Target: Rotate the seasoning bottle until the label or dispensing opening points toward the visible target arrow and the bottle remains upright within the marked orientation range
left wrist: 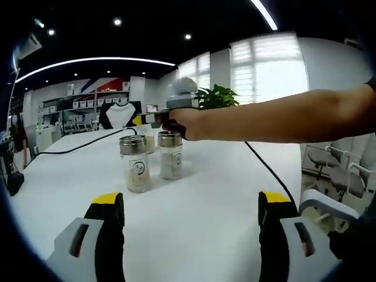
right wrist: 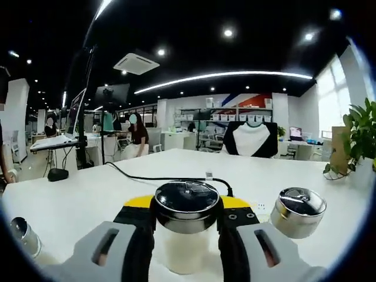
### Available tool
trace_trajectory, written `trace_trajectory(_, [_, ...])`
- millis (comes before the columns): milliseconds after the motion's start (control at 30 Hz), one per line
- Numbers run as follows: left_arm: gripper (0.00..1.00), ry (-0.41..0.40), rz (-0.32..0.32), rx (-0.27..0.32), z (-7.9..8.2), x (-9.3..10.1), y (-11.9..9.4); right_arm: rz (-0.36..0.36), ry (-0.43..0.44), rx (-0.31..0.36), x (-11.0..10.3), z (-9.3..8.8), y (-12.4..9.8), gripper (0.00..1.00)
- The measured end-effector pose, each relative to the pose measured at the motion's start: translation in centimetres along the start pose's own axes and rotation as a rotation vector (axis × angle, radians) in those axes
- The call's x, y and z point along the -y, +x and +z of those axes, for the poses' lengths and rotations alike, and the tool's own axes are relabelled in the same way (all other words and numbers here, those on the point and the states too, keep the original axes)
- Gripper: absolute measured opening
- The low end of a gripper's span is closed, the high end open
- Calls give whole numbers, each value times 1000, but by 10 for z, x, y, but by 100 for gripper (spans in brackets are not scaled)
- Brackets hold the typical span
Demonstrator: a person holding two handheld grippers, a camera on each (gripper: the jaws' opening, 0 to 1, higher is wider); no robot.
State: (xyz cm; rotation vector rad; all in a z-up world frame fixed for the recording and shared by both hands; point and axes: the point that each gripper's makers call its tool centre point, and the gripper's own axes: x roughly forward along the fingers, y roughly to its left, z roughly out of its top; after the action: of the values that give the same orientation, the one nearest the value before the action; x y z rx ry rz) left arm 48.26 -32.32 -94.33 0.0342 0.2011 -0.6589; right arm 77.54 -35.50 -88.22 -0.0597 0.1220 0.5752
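On the white table (left wrist: 223,194) stand two seasoning bottles, both upright and close together. The right gripper (right wrist: 187,220) has its jaws closed around the neck of one bottle (right wrist: 187,226) just under its metal cap, a grip that suits twisting it in place without tipping it. The other bottle (right wrist: 298,211) stands free just beside it. The left gripper (left wrist: 191,202) waits well back with jaws wide and empty (no target arrow can be made out).
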Motion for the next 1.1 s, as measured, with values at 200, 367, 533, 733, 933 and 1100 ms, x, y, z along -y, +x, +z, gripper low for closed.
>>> trace_trajectory(200, [100, 4, -6, 0, 0, 3, 1, 13, 23, -44, 4, 1, -5, 38])
trace_trajectory(367, [100, 7, -8, -2, 0, 3, 1, 27, 58, -22, 7, 3, -20, 38])
trace_trajectory(533, [99, 7, -10, 9, 4, 5, -1, 31, 107, -16, 11, 5, -39, 38])
trace_trajectory(733, [98, 14, -17, 13, 5, 10, 0, 63, 16, -1, -3, 16, -66, 38])
trace_trajectory(933, [96, -10, -44, 26, 7, 20, 2, 78, -63, -8, -14, 19, -86, 38])
trace_trajectory(1100, [96, 14, -47, 38, 12, 25, 0, 83, -50, 13, -14, 21, -114, 38])
